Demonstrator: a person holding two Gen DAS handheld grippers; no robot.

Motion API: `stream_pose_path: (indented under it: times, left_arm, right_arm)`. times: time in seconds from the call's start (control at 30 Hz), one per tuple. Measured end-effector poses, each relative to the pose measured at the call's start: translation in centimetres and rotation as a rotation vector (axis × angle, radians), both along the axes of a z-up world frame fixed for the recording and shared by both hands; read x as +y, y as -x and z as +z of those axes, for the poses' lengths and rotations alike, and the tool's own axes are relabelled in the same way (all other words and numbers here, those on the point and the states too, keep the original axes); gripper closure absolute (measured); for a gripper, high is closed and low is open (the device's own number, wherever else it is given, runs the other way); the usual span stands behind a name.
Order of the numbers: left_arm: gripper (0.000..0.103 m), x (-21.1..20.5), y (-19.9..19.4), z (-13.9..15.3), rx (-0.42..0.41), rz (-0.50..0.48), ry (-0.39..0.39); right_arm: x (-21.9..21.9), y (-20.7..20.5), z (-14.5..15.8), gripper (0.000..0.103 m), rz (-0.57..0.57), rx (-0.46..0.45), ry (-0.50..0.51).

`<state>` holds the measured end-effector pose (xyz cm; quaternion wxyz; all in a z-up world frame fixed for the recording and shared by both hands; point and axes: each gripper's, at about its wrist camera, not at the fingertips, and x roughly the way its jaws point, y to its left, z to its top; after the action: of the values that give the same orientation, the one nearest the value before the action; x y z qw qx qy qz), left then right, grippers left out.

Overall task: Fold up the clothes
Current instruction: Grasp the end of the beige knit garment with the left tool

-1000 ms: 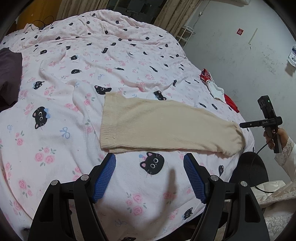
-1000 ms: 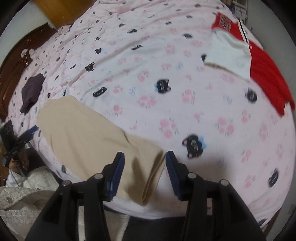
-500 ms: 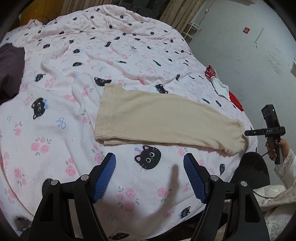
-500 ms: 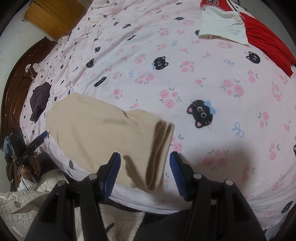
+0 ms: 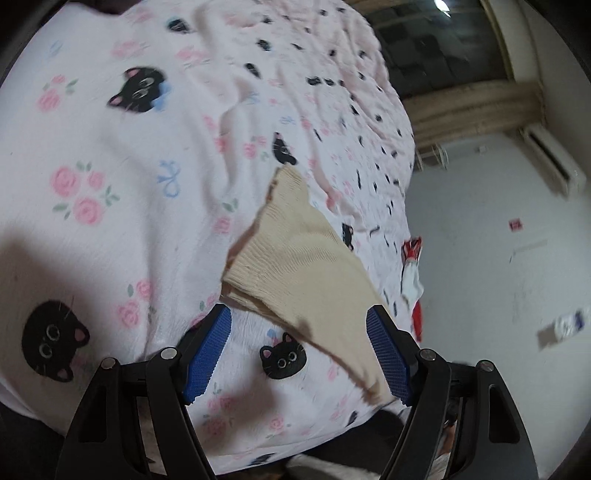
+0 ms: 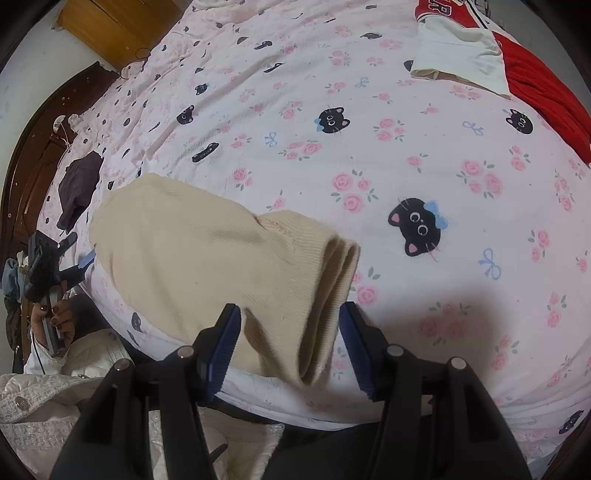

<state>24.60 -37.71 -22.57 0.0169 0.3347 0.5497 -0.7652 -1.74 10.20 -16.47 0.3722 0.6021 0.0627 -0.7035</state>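
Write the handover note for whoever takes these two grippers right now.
Left gripper: open, empty, near one end of the beige knit garment.
Right gripper: jaws just opening, folded cuff end between them, pads not pressing.
Garment lies in a long strip along the near edge of the bed.
Red and white clothes sit folded at the far side.
Left: fold the strip shorter.

No lettering reads clearly. At twelve to one o'clock in the right wrist view, the red jersey (image 6: pixel 439 11) bears cropped white letters, unreadable.
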Motion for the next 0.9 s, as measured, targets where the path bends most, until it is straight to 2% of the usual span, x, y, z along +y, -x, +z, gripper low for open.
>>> stream_pose_path:
  times: [0.13, 0.27, 0.43, 0.9]
  left_arm:
    - [0.032, 0.0, -0.3, -0.2, -0.028, 0.075, -0.047]
    - [0.032, 0.2, -0.3, -0.3, -0.056, 0.12, -0.043]
    - [0.032, 0.2, 0.6, -0.4, -0.074, 0.134, -0.027]
    - [0.033, -0.5, 1.3, 0.2, -0.035, 0.126, -0.003]
  right_arm:
    - [-0.2, -0.2, -0.1, 0.046, 0.009, 0.01, -0.01]
    - [-0.2, -0.3, 0.0, 0.046, 0.016, 0.015, -0.014]
    - [-0.1, -0.2, 0.0, 0.045, 0.015, 0.014, -0.011]
    - [-0.2, -0.3, 0.0, 0.044, 0.019, 0.01, -0.018]
